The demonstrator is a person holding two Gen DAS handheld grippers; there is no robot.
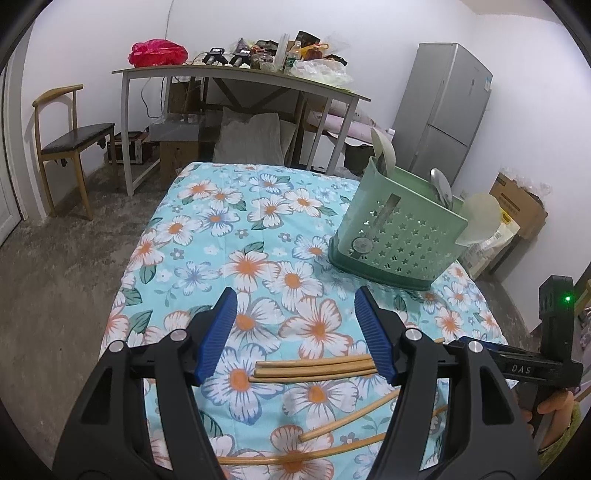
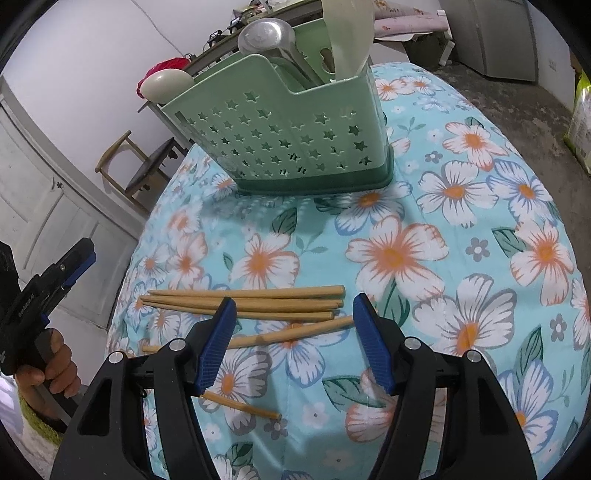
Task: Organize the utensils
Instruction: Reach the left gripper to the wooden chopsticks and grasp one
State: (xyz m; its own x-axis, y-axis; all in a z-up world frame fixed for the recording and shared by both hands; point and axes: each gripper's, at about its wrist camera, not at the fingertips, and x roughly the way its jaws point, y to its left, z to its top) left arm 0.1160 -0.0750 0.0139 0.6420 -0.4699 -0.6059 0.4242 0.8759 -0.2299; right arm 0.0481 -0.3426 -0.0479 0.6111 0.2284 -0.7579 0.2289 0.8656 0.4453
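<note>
Several bamboo chopsticks (image 2: 243, 303) lie loose on the floral cloth (image 2: 399, 254): three side by side, the others scattered nearer me. My right gripper (image 2: 294, 299) hangs open just above them, one chopstick (image 2: 295, 331) crossing the gap between its blue pads, untouched. In the left wrist view my left gripper (image 1: 295, 291) is open over the three chopsticks (image 1: 314, 367), whose ends run behind its right finger. The green star-punched caddy (image 2: 288, 136) stands farther back, upright, holding a metal ladle (image 2: 266, 35) and cream spoons (image 2: 351, 37).
The cloth-covered table (image 1: 207, 206) ends at rounded edges, with bare floor (image 1: 55, 258) around it. A chair (image 1: 70, 140), a cluttered desk (image 1: 240, 74) and a fridge (image 1: 443, 110) stand behind. A hand (image 2: 55, 362) holds the left gripper (image 2: 79, 258) at the table's left edge.
</note>
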